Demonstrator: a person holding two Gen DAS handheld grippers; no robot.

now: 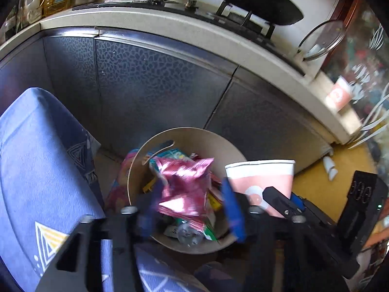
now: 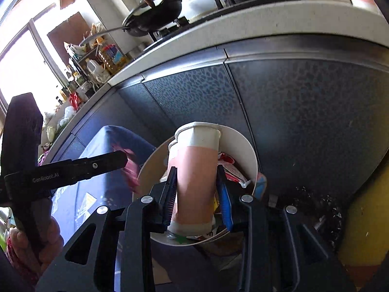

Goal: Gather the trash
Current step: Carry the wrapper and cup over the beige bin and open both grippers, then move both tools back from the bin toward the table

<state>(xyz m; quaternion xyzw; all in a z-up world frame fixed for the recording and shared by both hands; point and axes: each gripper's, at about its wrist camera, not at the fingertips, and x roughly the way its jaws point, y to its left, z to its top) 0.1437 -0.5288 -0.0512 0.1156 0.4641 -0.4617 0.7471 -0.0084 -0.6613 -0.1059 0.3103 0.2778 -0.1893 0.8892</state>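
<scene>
Right tongs clamped on pink paper cup above bin; left tongs apart over bin, pink wrapper between them.

Motion blur smears the left fingers and pink wrapper.

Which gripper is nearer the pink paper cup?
Right. The right gripper is shut on the paper cup, holding it over the trash bin. The left gripper is beside it, open above a pink wrapper in the bin.

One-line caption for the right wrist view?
Right gripper holds a pink-and-white paper cup over the round beige trash bin.
</scene>
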